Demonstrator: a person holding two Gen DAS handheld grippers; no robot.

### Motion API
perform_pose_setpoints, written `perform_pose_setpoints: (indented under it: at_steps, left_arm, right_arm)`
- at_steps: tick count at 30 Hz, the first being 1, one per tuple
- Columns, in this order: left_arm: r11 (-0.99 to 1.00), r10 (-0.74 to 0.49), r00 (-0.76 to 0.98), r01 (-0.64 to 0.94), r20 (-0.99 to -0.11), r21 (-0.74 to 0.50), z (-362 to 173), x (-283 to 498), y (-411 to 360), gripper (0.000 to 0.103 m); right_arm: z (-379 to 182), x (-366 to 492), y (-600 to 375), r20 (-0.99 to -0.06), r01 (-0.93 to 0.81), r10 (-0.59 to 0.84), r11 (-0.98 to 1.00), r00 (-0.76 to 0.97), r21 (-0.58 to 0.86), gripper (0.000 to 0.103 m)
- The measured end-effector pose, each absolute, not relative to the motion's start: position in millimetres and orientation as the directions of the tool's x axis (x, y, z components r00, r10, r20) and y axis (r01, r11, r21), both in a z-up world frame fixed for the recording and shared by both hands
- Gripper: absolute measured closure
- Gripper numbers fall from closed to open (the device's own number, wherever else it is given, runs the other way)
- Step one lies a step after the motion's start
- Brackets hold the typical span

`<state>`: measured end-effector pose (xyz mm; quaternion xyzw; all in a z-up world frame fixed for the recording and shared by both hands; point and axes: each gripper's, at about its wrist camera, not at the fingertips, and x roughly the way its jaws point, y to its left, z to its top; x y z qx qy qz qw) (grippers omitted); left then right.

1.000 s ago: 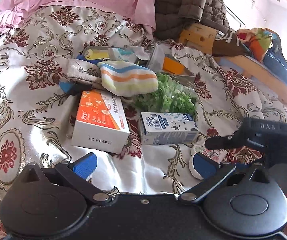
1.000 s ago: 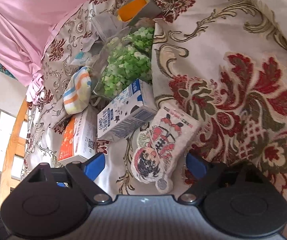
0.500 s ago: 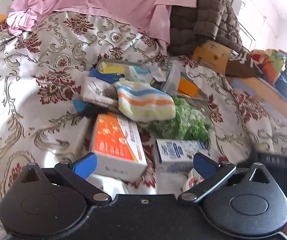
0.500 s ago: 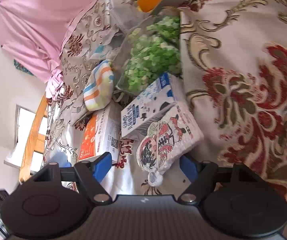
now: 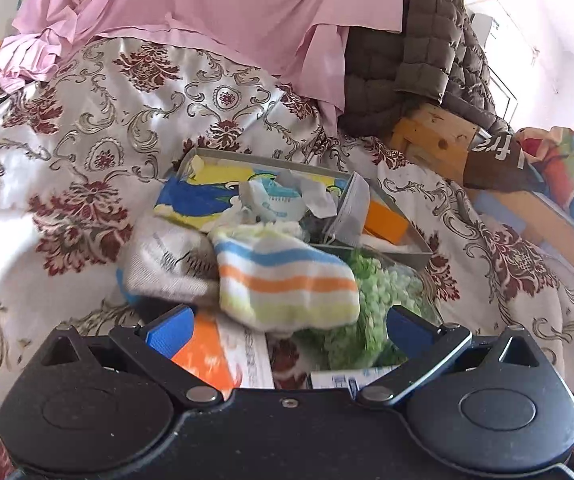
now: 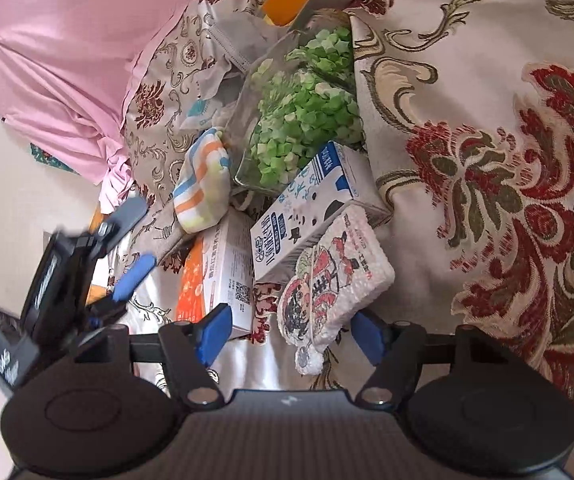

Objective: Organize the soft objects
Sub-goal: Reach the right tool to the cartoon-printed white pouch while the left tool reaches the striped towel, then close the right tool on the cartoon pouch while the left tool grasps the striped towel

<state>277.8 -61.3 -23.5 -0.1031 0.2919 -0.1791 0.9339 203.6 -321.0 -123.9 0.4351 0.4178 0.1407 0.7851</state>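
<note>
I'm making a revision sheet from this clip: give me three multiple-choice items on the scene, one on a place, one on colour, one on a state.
1. The milk carton lies next to:
A the cartoon pouch
B the pink sheet
C the brown quilted coat

2. The striped sock has stripes of:
A red and black
B blue, orange and yellow-green
C purple only

3. The left gripper is:
A open
B clamped on the sock
C shut on nothing

Answers: A, the pouch leans against the carton; B, those bands show; A, its pads stand wide apart, gripping nothing.
</note>
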Motion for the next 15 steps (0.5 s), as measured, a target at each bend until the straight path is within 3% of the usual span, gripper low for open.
perform_pose_setpoints:
  at_steps: [6, 10, 15]
  left_arm:
    - [0.915, -0.397, 0.768, 0.288, -0.503, -0.283, -23, 308, -80, 0.001]
    - [0.908, -0.399, 0.759, 0.25, -0.514, -0.337, -26, 330, -83, 0.001]
    - [0.908, -0.403, 0.732, 0.242, -0.549, -0.342, -30, 350, -95, 0.001]
  right_arm:
    - [-122, 205, -319, -0.493, 0.103, 0.609, 0.56, 0.621, 0.822, 0.04]
    - [-127, 211, -318, -0.518, 0.123, 0.595, 0.577, 0.614, 0.808, 0.043]
    - [-127, 216, -313, -0.526, 0.1, 0.589, 0.602, 0.614, 0.792, 0.055]
